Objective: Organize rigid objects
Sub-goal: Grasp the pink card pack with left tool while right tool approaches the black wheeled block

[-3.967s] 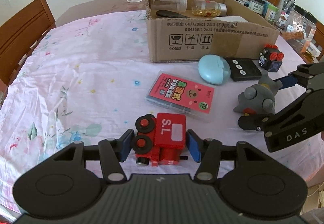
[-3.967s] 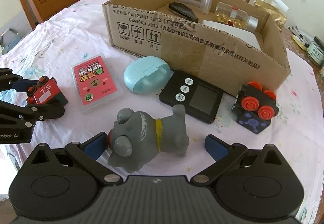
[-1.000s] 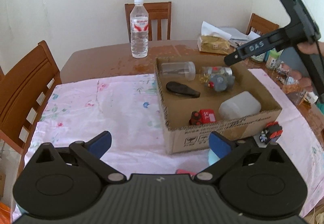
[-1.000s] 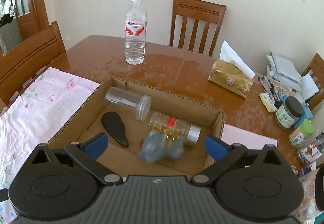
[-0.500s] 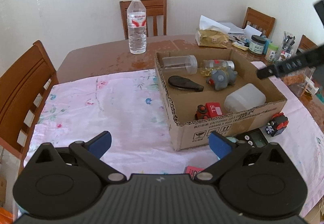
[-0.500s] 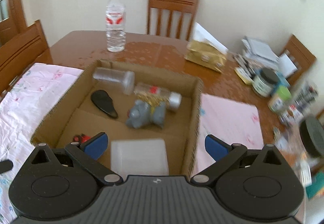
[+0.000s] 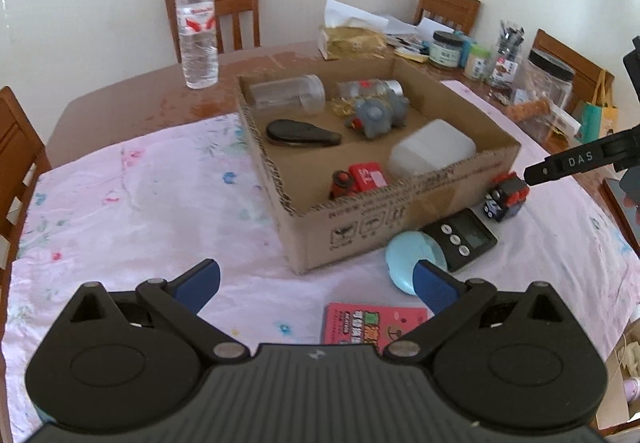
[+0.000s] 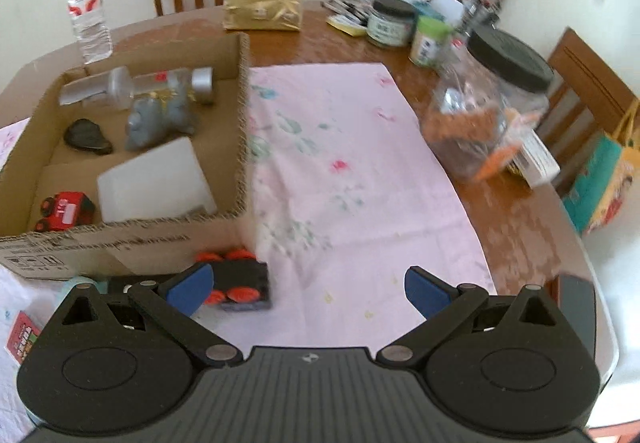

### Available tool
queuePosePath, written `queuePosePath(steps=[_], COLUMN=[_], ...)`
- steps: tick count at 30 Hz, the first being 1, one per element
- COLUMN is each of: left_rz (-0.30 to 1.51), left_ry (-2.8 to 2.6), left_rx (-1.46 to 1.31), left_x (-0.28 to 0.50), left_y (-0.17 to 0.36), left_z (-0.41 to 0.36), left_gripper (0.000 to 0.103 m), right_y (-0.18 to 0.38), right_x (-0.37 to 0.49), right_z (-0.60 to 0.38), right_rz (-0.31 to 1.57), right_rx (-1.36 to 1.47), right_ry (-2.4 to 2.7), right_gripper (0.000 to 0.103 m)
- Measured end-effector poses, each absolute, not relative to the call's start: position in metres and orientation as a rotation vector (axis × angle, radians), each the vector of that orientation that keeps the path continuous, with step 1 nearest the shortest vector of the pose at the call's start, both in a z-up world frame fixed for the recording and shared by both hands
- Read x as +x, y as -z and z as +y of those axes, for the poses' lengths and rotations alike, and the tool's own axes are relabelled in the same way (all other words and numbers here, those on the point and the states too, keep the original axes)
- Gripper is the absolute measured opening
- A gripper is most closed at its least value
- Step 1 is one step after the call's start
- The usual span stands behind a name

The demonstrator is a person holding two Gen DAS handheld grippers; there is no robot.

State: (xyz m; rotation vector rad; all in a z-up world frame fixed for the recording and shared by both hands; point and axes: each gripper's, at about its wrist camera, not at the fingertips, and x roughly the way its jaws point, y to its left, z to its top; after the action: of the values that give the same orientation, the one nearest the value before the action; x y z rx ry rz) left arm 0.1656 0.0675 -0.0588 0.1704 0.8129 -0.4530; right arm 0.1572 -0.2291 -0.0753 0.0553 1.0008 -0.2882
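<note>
Toys boxed: two (image 7: pixel 362 179) (image 7: pixel 374 115); outside: one (image 7: pixel 505 196)

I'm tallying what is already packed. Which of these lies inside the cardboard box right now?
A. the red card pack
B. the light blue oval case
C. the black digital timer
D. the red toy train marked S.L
D: the red toy train lies inside the cardboard box by its near wall, while the light blue oval case, black digital timer and red card pack lie outside on the cloth.
</note>
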Motion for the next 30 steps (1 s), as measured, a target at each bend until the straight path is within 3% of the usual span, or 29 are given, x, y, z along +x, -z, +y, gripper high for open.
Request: queuePosePath(steps=[13,21,30], left_rz=[0.861,0.892,0.909], left_ry=[0.305,0.213,0.255], left_rx=[0.139,0.141,0.241], left_x=[0.134,0.122,0.133], left_y=[0.061,0.074,0.112], left_z=[0.041,0.023,0.006], left_gripper=[0.102,0.102,0.102], right_y=[0.139,0.148,0.146], right_x=[0.158,0.151,0.148], right_z=[-0.227,-0.234,-0.238], right_rz=[0.988,0.859,0.846], right_rx=[-0.034,-0.034,-0.064], right_ry=[0.124,0.035,-0.04], right_gripper=[0.103,0.103,0.103])
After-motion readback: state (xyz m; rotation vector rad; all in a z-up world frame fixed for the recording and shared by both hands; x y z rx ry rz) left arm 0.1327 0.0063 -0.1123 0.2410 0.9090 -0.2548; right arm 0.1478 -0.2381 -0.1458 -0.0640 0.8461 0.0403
